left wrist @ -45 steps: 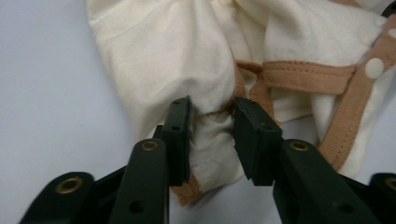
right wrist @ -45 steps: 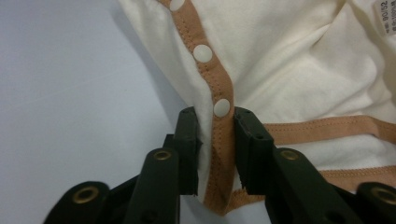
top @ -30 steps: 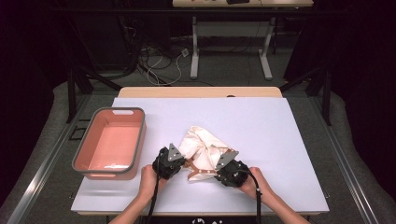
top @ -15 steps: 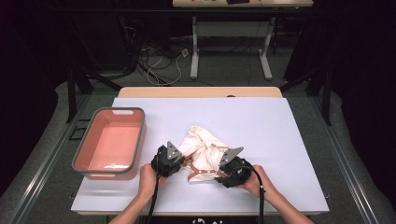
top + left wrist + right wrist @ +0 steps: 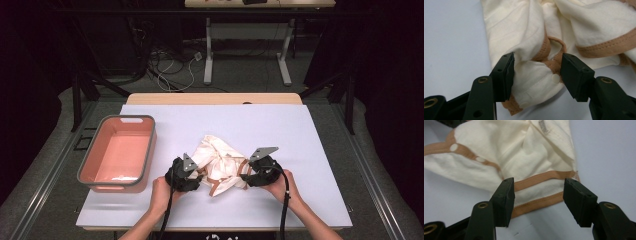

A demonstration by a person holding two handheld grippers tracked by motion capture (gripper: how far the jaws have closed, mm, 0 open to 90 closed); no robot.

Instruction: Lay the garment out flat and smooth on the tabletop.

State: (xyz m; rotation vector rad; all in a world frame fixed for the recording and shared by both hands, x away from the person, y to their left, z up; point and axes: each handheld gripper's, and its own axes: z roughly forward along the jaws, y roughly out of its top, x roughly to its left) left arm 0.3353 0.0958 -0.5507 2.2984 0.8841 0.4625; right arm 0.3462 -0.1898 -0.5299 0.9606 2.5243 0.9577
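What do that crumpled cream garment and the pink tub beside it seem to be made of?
The garment looks like soft matte cotton knit: it creases loosely, with stitched tan binding and small snaps. The tub seems to be smooth moulded plastic with a grey rim, though that is a guess.

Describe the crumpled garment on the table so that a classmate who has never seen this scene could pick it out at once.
Start at the white table and pass the pink tub on its left side. Near the front edge, between the left gripper and the right gripper, lies the cream garment. It is the one soft, crumpled thing there, edged in tan binding with pale snap buttons.
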